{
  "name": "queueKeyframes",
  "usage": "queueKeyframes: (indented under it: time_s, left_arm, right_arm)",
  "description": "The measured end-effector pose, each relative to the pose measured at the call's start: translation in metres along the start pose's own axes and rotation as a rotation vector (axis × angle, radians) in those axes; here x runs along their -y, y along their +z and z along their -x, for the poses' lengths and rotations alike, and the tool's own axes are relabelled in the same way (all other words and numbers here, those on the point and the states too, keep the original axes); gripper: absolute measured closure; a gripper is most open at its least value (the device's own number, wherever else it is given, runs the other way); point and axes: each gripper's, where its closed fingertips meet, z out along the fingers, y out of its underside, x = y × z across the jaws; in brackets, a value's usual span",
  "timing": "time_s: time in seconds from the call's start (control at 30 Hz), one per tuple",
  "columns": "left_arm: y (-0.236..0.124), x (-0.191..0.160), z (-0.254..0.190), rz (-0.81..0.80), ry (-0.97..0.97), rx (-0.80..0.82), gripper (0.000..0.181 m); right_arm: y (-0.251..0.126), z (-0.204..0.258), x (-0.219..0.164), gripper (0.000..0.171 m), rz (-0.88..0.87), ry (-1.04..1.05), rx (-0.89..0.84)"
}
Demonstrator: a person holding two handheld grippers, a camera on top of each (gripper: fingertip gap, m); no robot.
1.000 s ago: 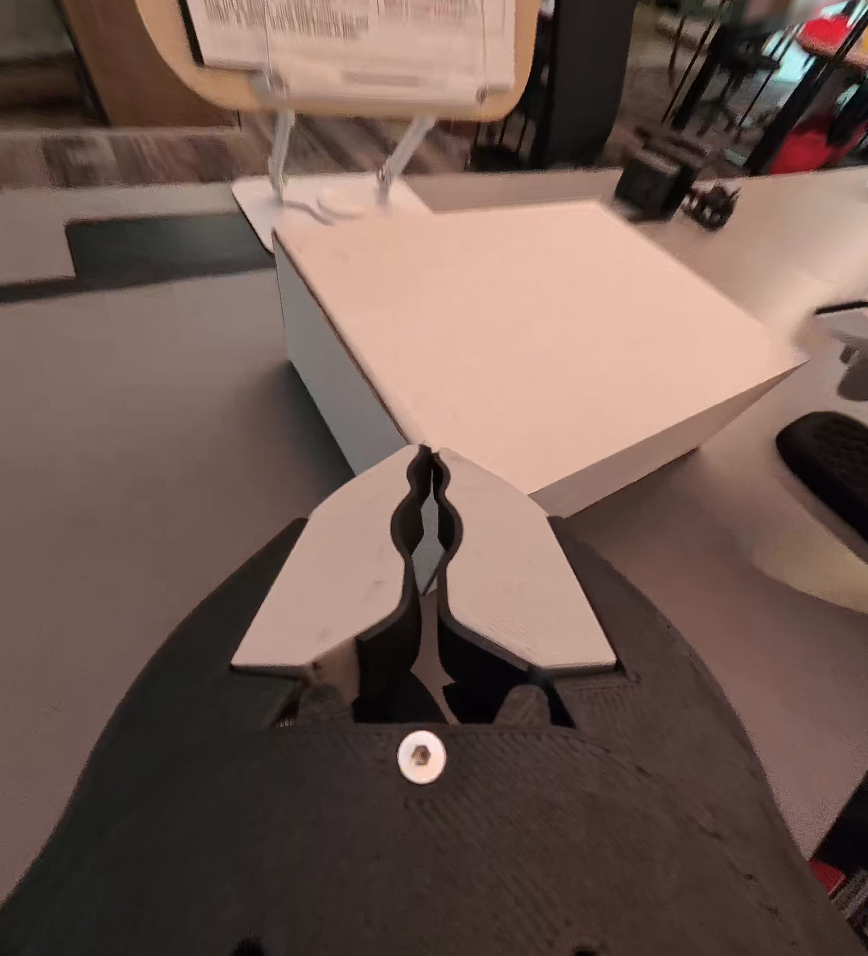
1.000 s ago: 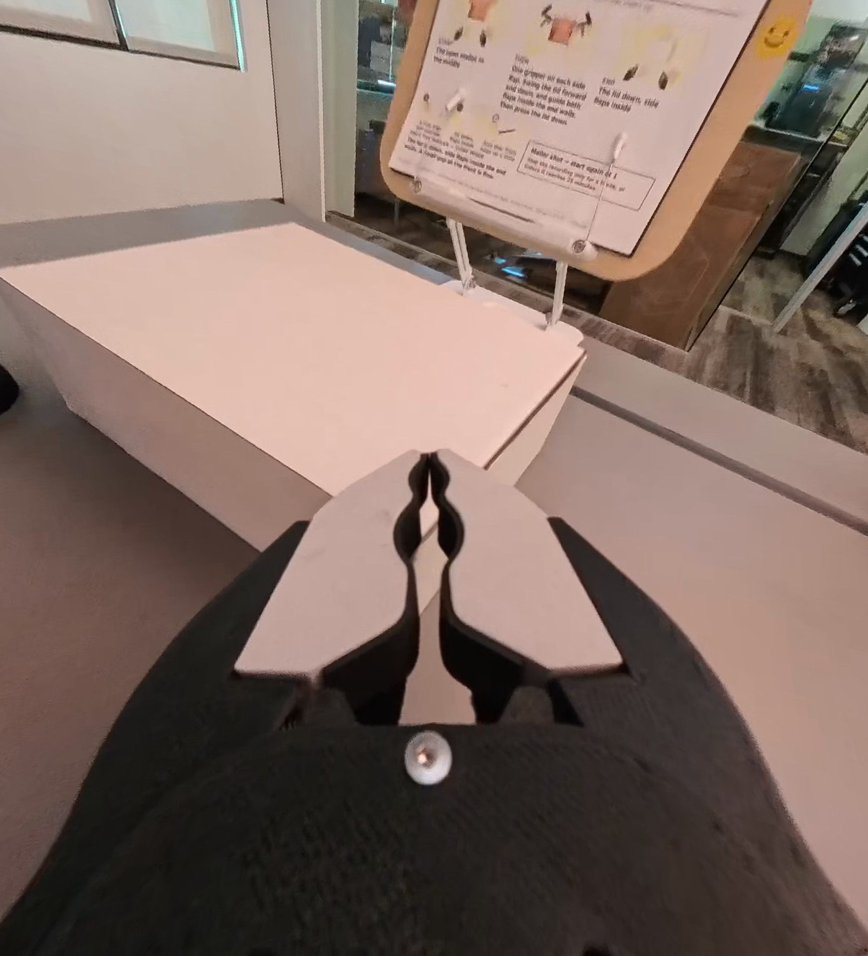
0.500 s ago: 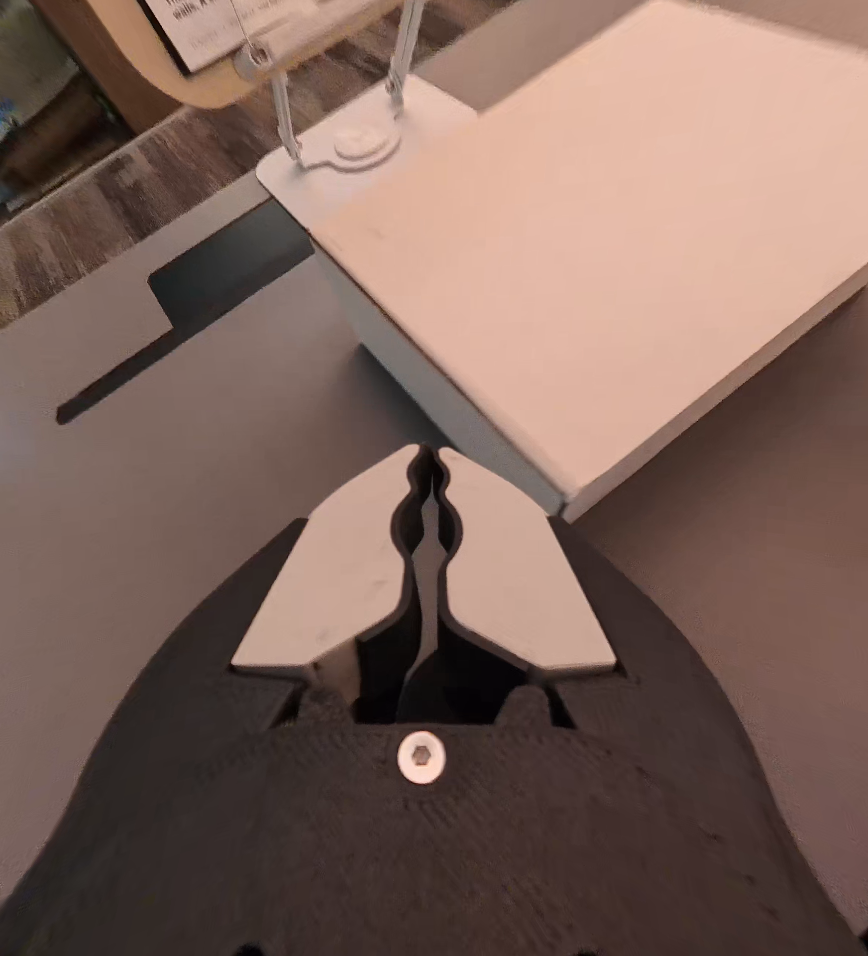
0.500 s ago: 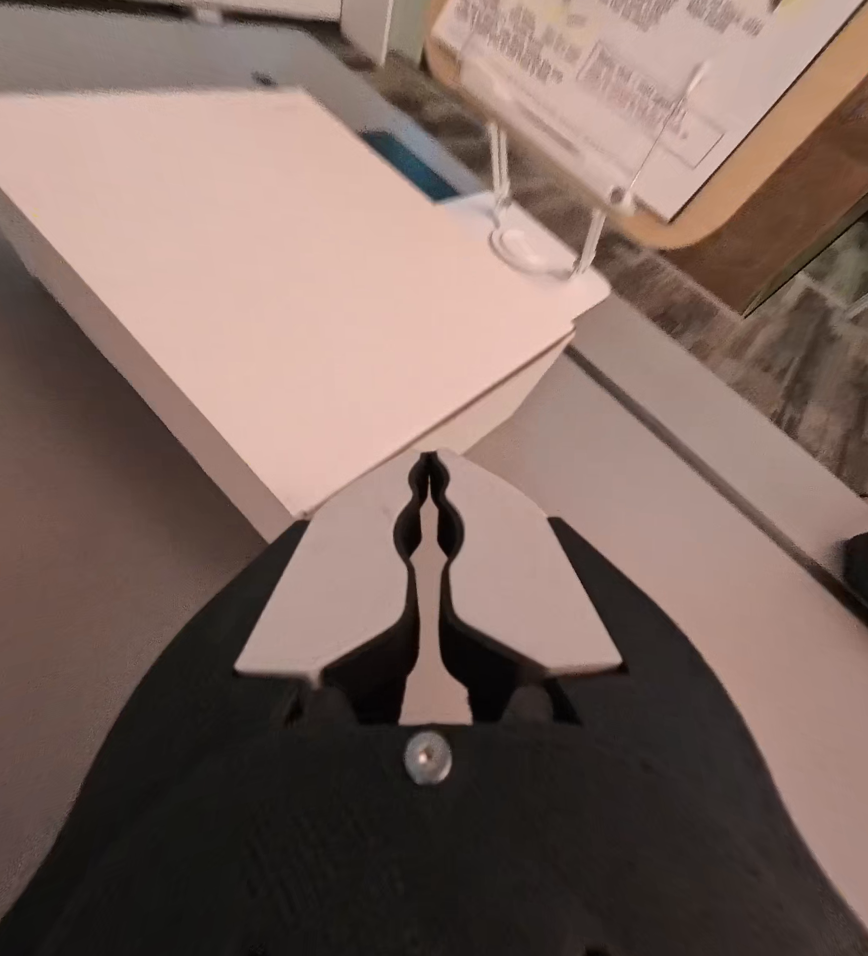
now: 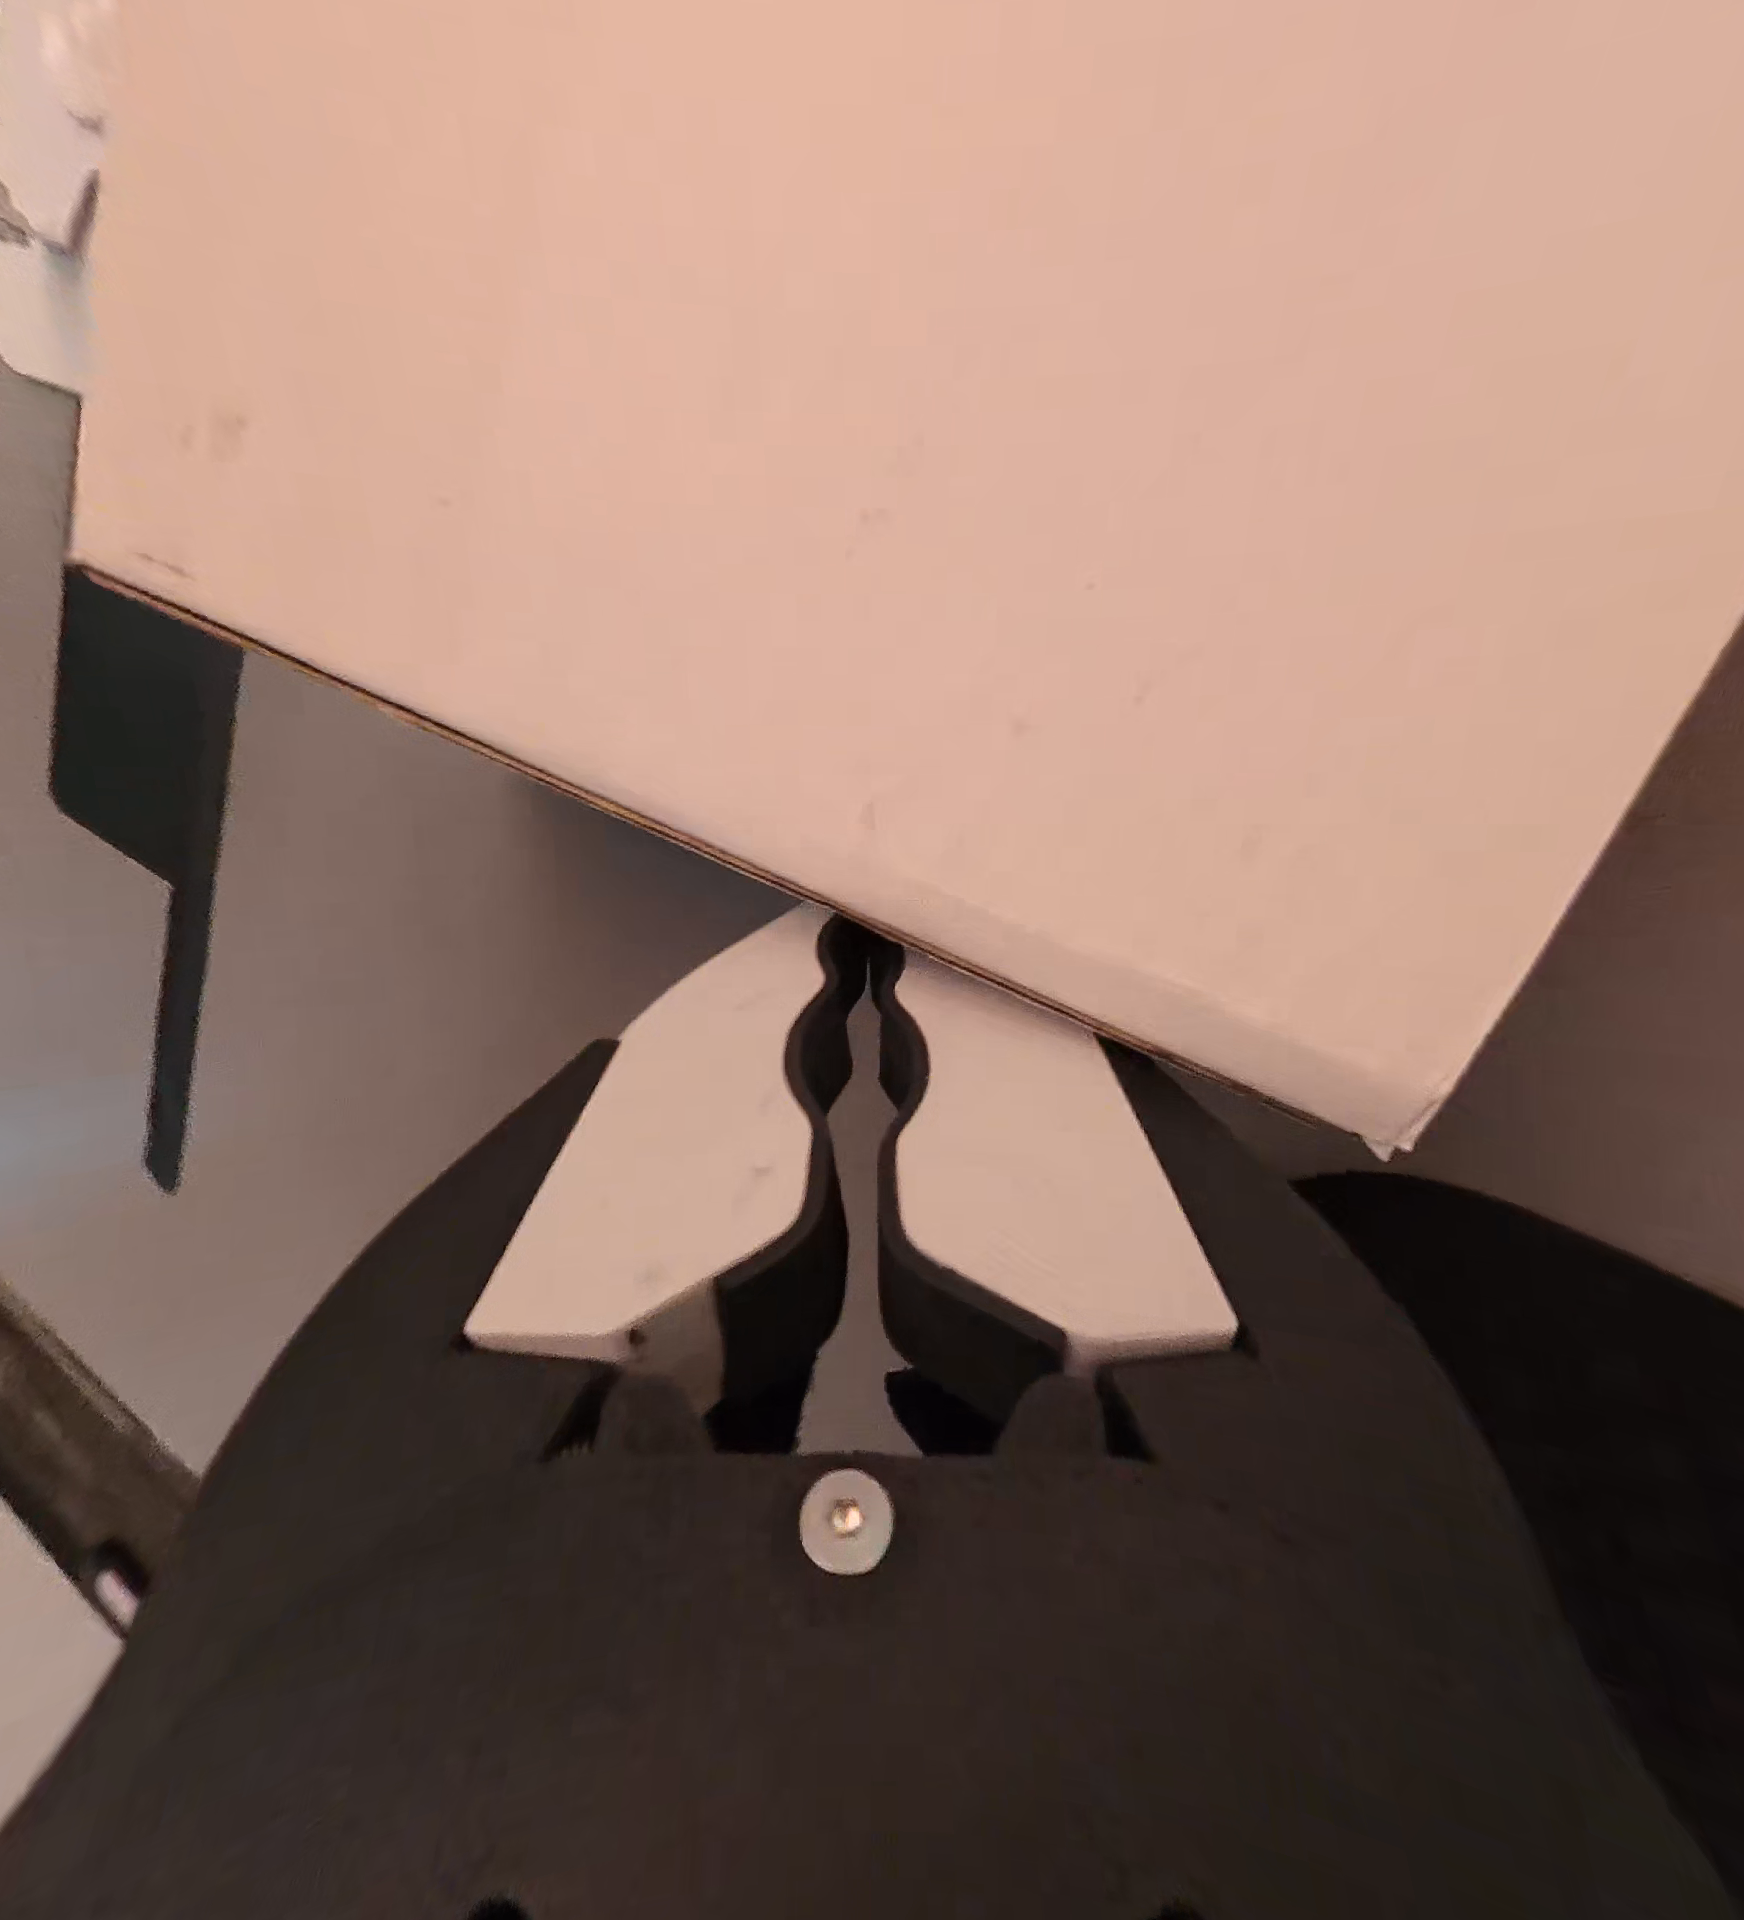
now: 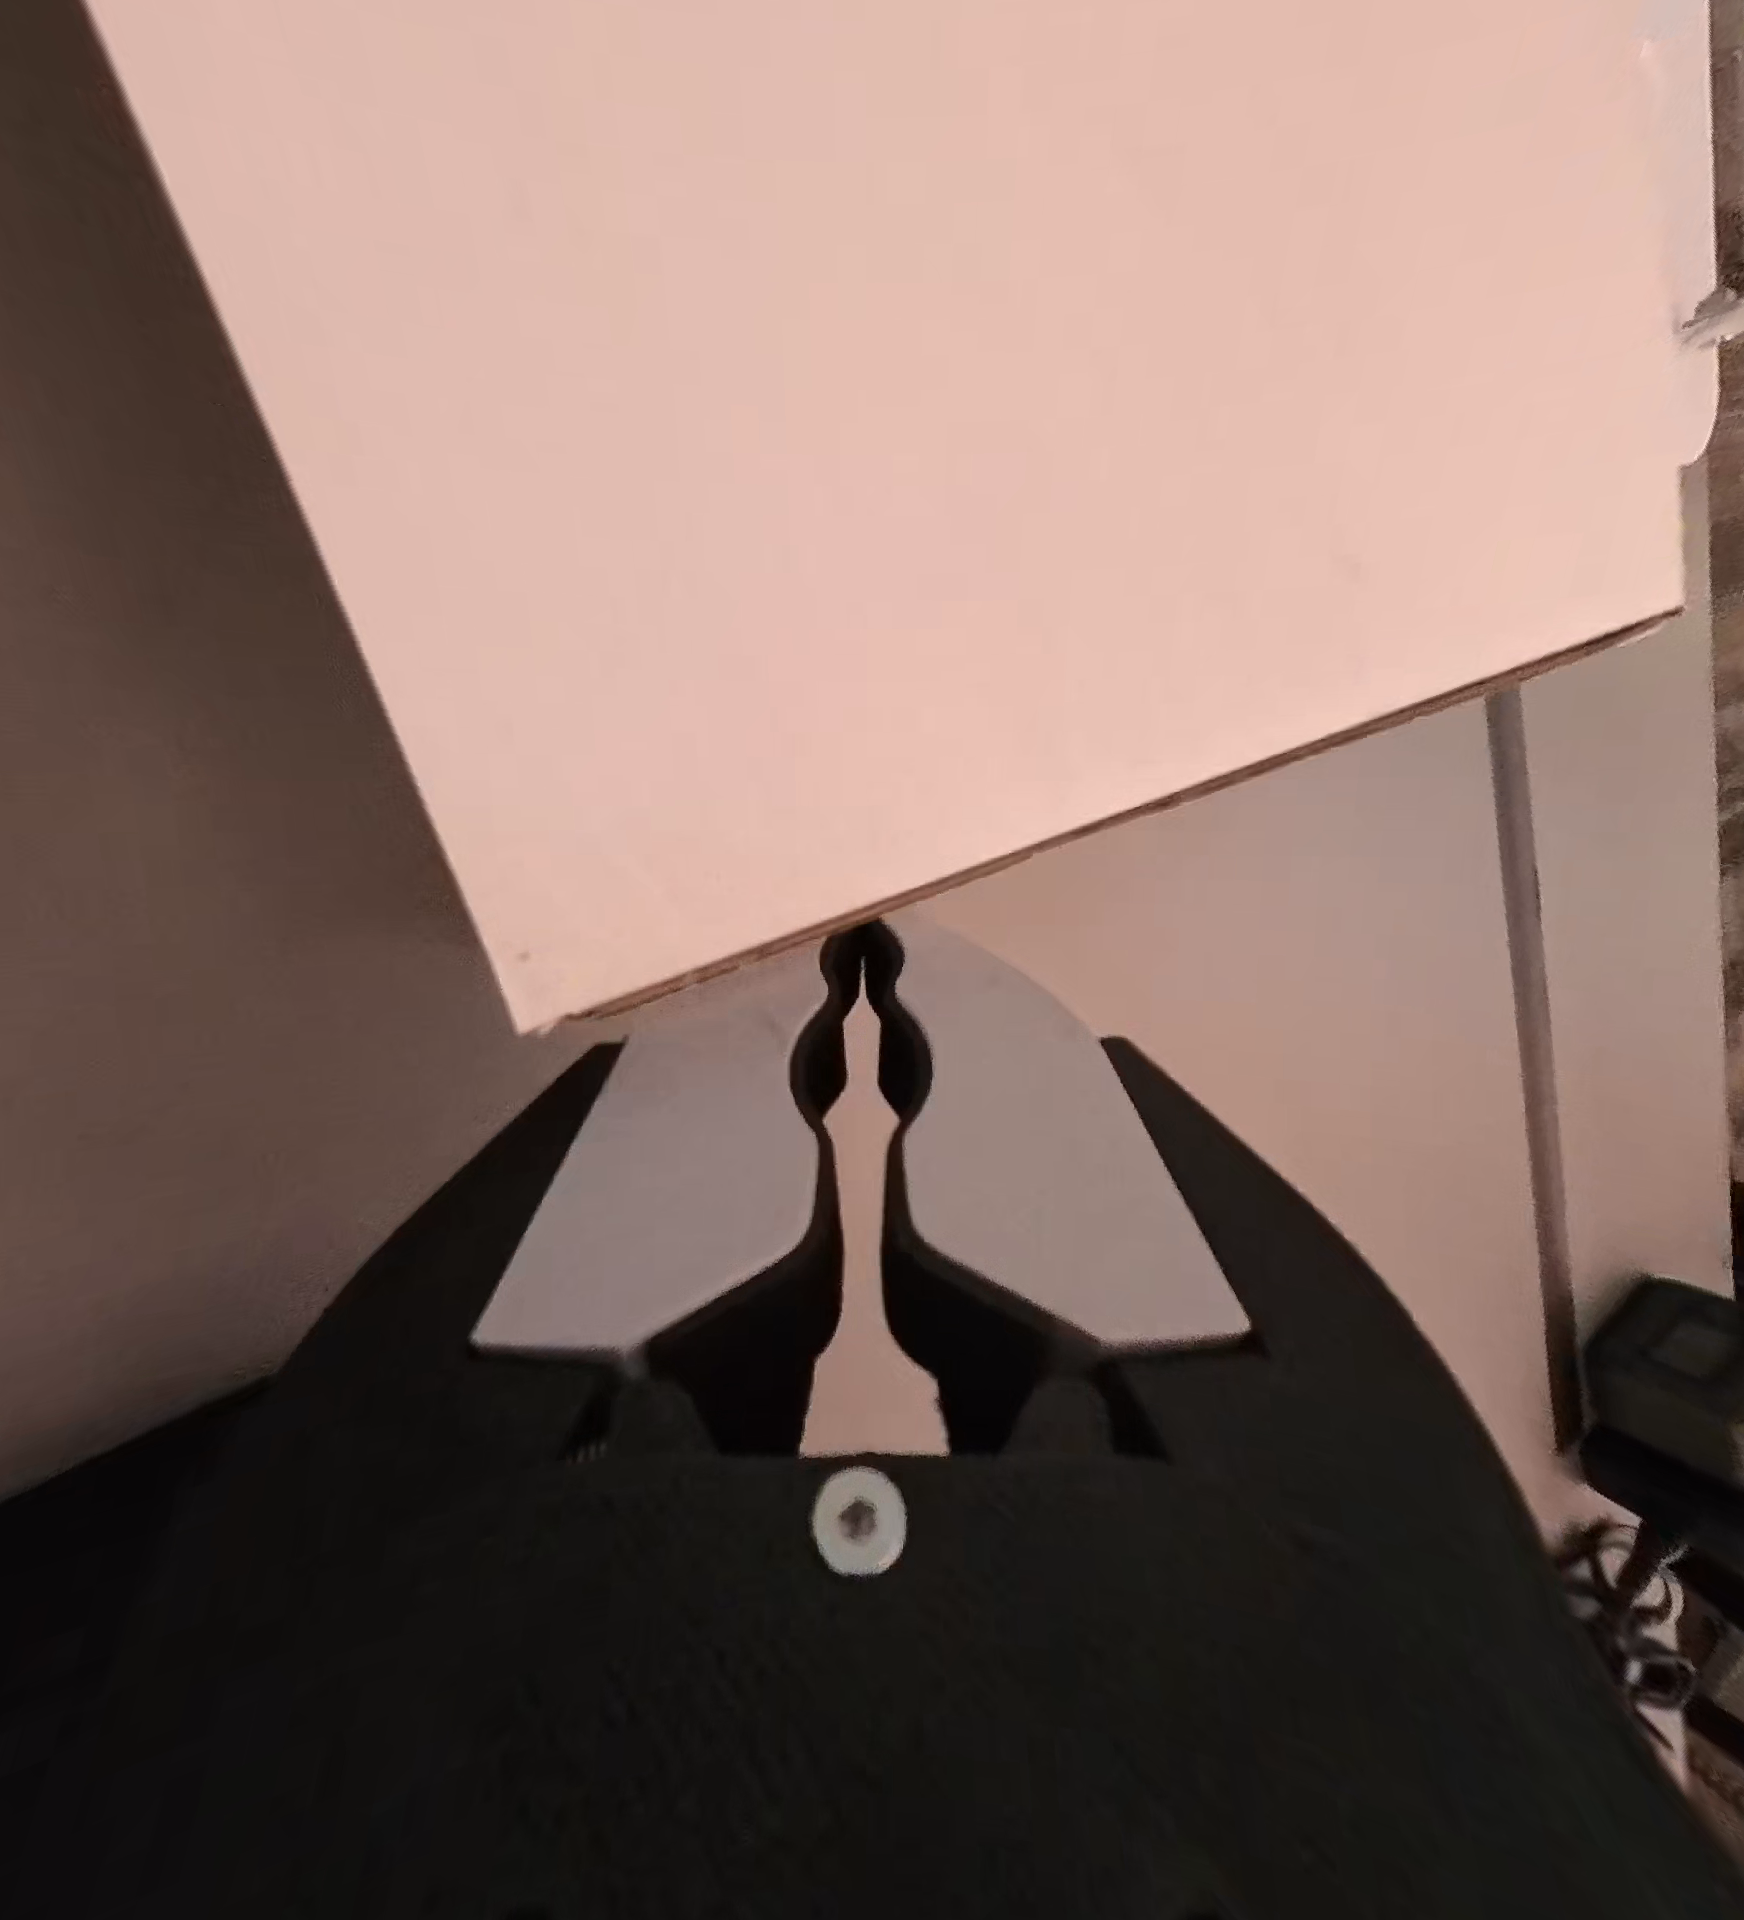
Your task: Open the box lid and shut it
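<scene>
The white box lid (image 5: 847,416) fills most of the left wrist view and lies flat as seen from above. My left gripper (image 5: 863,940) is shut and empty, its tips at the lid's left side edge near the front corner (image 5: 1398,1138). The lid edge overlaps the right finger (image 5: 1013,1143). In the right wrist view the same lid (image 6: 899,416) fills the frame. My right gripper (image 6: 863,940) is shut and empty, its tips at the lid's right side edge, which overlaps the left finger (image 6: 660,1164). The box walls are hidden under the lid.
The box stands on a grey table (image 5: 411,883) with a black cut-out (image 5: 151,779) to its left. The white base of a sign stand (image 5: 37,208) sits behind the box. A black device (image 6: 1699,1382) lies beyond the table's right edge.
Both grippers have moved in toward the box and tipped down over it. Their shut tips now sit at the lid's two side edges. The sign board is out of view.
</scene>
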Motion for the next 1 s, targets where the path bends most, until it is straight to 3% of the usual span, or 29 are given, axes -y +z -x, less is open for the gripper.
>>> queueKeyframes:
  time_s: [0.03, 0.27, 0.5, 0.6, 0.8, 1.0]
  left_arm:
    - [0.001, 0.001, 0.001, -0.016, 0.012, -0.011, 0.181]
    - [0.02, 0.002, 0.056, -0.022, -0.037, -0.011, 0.181]
    - [0.038, 0.015, 0.074, -0.013, 0.014, 0.019, 0.181]
    - [0.04, 0.013, 0.09, -0.027, 0.025, 0.061, 0.181]
    - [0.059, 0.02, 0.144, -0.091, -0.128, 0.112, 0.181]
    - [0.063, 0.031, 0.151, -0.169, -0.161, 0.162, 0.181]
  right_arm:
    - [-0.001, -0.003, -0.001, 0.17, -0.006, -0.007, 0.009]
    - [0.013, -0.071, 0.001, 0.17, 0.029, 0.021, -0.055]
    - [0.03, -0.08, 0.011, 0.17, 0.077, -0.049, -0.008]
    - [0.037, -0.099, 0.009, 0.17, 0.064, -0.023, -0.035]
    - [0.066, -0.156, 0.013, 0.17, 0.028, 0.057, -0.133]
    - [0.067, -0.163, 0.014, 0.17, -0.068, 0.075, -0.228]
